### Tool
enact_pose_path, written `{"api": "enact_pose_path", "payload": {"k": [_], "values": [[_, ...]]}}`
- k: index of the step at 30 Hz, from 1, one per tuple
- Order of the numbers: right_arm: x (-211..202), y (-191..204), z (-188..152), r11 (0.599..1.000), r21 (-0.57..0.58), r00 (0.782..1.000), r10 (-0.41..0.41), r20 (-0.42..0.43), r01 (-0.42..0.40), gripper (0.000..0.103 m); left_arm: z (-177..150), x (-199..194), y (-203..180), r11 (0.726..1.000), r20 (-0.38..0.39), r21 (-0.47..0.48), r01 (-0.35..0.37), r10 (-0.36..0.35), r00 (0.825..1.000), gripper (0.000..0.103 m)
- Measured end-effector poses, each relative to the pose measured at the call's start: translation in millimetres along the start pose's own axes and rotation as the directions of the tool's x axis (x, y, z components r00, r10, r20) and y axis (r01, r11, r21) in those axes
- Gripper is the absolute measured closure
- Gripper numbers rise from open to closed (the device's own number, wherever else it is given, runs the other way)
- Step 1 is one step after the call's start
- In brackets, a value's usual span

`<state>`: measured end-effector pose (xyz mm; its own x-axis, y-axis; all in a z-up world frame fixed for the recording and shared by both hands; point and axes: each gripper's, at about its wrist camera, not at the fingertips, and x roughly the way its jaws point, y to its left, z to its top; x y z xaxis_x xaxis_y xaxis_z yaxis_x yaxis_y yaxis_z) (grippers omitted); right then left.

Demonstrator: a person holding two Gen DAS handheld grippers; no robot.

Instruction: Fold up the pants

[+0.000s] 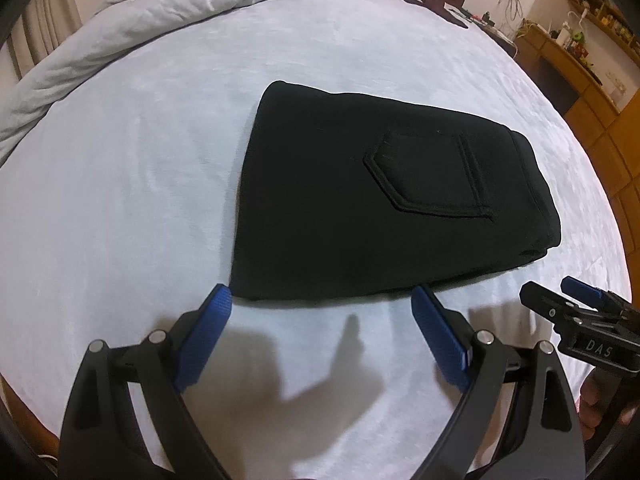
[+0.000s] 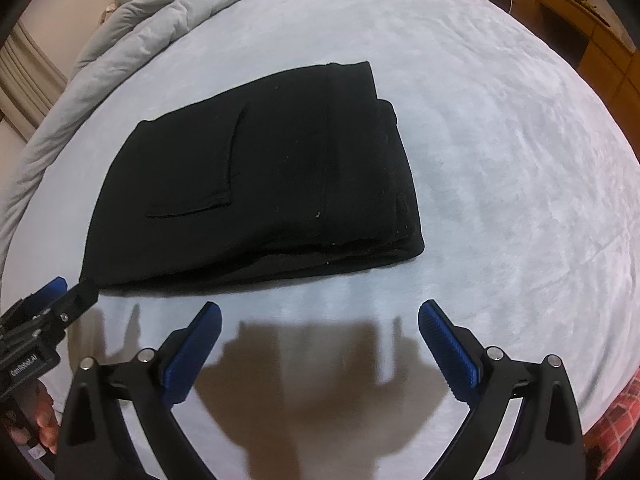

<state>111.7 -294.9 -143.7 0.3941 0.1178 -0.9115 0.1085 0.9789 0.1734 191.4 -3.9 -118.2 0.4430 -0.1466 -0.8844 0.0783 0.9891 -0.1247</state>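
Pants, black and folded into a compact stack, are lying flat on the pale bedsheet just ahead of both claws. I'm holding the left gripper spread wide, its fingertips sitting just short of the stack's near edge. I'm keeping the right gripper wide too, holding nothing, the stack lying ahead and slightly left.
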Motion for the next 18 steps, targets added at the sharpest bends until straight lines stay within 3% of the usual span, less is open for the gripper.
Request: {"api": "enact_pose_path", "payload": {"k": [18], "values": [[4.5, 3.4, -0.5, 1.000, -0.007, 1.000, -0.017, -0.007, 0.017, 0.004, -1.4, 0.4, -4.2, 1.000, -0.003, 0.011, -0.010, 0.010, 1.000, 0.012]]}}
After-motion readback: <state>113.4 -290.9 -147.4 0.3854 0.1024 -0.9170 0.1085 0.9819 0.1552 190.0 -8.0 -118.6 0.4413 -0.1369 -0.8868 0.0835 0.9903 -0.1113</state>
